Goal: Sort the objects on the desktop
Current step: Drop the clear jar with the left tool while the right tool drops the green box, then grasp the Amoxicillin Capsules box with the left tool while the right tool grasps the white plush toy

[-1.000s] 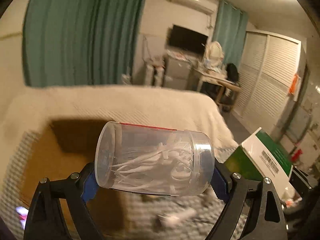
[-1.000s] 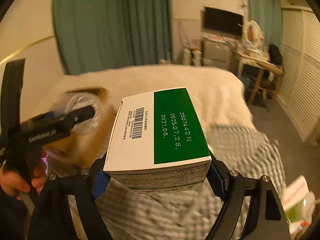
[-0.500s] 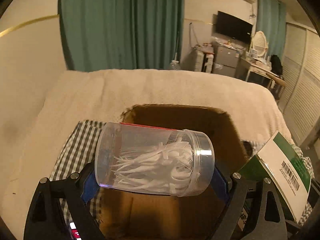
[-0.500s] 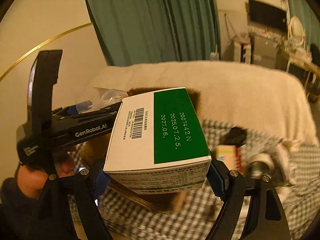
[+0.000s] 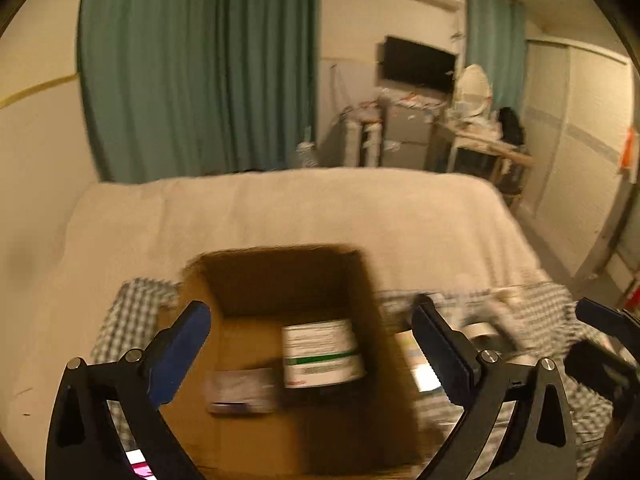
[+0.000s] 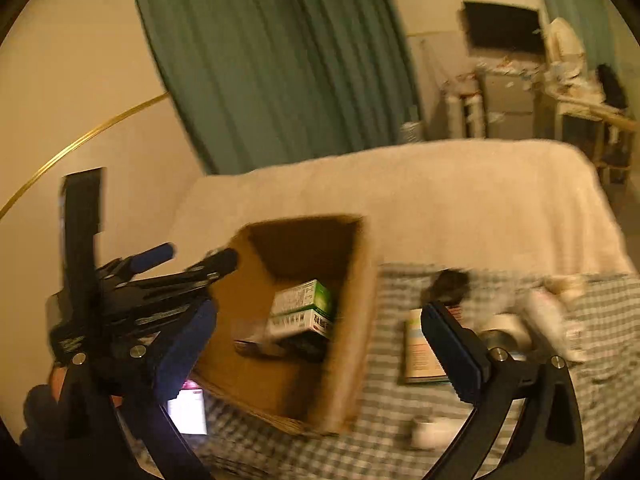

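An open cardboard box (image 5: 372, 284) stands on a checked cloth; it also shows in the right wrist view (image 6: 360, 320). Inside lies the green and white carton (image 5: 320, 354), also in the right wrist view (image 6: 306, 312), with a blurred flat item (image 5: 240, 394) beside it. The clear jar is not visible. My left gripper (image 5: 312, 344) is open and empty above the box. My right gripper (image 6: 316, 344) is open and empty above the box's right side. The left gripper (image 6: 188, 264) shows at the left of the right wrist view.
On the checked cloth (image 6: 400, 420) right of the box lie a small booklet (image 6: 420, 348), a tape roll (image 6: 504, 332), a dark object (image 6: 448, 284) and white bottles (image 6: 548, 320). A lit phone (image 6: 186, 410) lies by the box's near left corner. A cream blanket (image 5: 320, 208) covers the bed behind.
Both grippers opened. The left let go of the clear jar and the right let go of the green and white carton, which now lies in the box.
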### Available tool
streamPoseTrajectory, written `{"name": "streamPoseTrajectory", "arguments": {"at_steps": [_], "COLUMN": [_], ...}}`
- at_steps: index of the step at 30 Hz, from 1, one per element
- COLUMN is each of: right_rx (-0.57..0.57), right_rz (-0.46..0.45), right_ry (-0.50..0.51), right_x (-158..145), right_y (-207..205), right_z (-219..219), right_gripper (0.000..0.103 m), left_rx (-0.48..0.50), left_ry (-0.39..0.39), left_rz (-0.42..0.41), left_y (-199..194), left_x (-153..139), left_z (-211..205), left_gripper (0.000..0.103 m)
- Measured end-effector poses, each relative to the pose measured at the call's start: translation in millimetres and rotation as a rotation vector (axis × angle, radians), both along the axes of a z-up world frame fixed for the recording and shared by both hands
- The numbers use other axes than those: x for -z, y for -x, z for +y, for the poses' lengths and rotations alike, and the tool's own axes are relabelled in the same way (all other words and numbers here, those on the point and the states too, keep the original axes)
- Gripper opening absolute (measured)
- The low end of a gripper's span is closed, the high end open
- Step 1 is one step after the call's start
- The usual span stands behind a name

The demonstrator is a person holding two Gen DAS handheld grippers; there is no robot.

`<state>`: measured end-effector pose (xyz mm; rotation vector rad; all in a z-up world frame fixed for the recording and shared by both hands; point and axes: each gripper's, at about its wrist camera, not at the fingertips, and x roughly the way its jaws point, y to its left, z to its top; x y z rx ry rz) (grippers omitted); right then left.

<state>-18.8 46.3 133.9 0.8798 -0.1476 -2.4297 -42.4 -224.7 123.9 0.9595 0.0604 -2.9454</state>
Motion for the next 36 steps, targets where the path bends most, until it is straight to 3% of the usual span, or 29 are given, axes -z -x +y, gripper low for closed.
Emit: {"name": "streamPoseTrajectory", "arguments": {"at_steps": [5, 9, 13, 17, 19, 21, 22, 26, 36], "right_rx": [0.128, 0.222, 0.28, 0.307, 0.319, 0.326, 0.328, 0.307, 0.267], "right_rz": [0.052, 0.059, 0.036, 0.001, -0.03, -0.062, -0.079, -0.154, -0.185], "right_ry": [-0.046, -0.081, -0.088, -0.11, -0.109, -0.101, -0.1, -0.099, -0.19], "right_x": [-28.7, -35.1, -13.0, 28.3, 52.5, 82.3, 94.1, 137.1, 180.9], "right_y": [-14.3, -25.4, -34.9, -36.6, -32.8, -26.7, -22.4, 5.7, 41.4], "right_z": [70.9, 128.1, 174.7, 212.3, 224.3, 234.3, 236.7, 229.0, 191.3], "right_gripper": [0.102, 0.102, 0.103, 0.103, 0.103, 0.103, 0.102, 0.102, 0.102], "left_rx": [0.085, 0.098, 0.053, 0.033, -0.008, 0.017, 0.035, 0.033, -0.046], "left_ry": [-0.031, -0.067, -0.029, -0.02, 0.073, 0.171, 0.172, 0.102, 0.078], "left_rz": [0.0, -0.065, -0.137, -0.206, -0.194, -0.153, -0.162, -0.175, -0.215], "left_y": [-11.4, -6.2, 4.0, 16.3, 20.2, 23.1, 26.4, 37.8, 74.8], "left_x": [-6.9, 22.2, 71.9, 122.6, 143.5, 153.5, 158.8, 176.9, 214.8], "left_z": [68.4, 111.0, 144.4, 162.4, 174.5, 188.8, 191.2, 190.5, 168.4], "left_gripper": [0.103, 0.103, 0.103, 0.103, 0.103, 0.103, 0.103, 0.103, 0.103]}}
